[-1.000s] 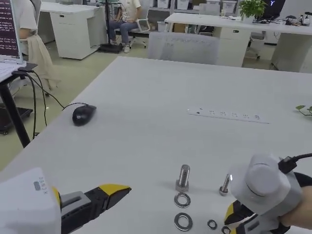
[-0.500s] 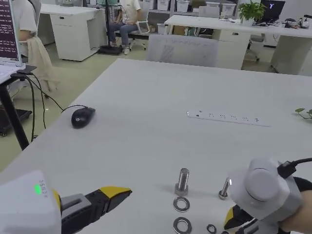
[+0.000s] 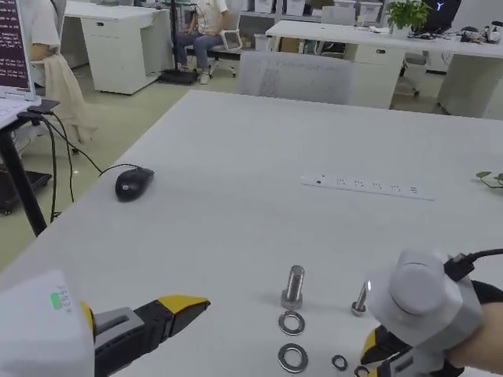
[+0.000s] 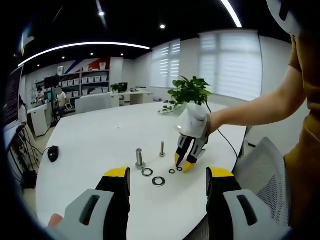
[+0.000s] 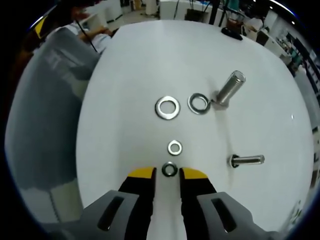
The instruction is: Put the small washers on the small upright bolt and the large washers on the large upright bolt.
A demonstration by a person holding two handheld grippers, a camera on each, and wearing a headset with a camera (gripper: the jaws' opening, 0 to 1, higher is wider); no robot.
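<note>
Now | right claw (image 5: 168, 173) narrow, astride small washer (image 5: 169, 169) | left claw (image 4: 169, 174) wide | mouse (image 3: 134, 182) well apart

The white desk (image 3: 228, 188) stood in an open office with a pale floor (image 3: 118, 118). Other white desks (image 3: 369, 35) stood behind it. Window blinds (image 4: 235, 60) let daylight through, and strip lights (image 4: 85, 46) glowed overhead.

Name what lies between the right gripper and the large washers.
Two small washers: one at the jaws, one beyond, in the right gripper view.
</note>
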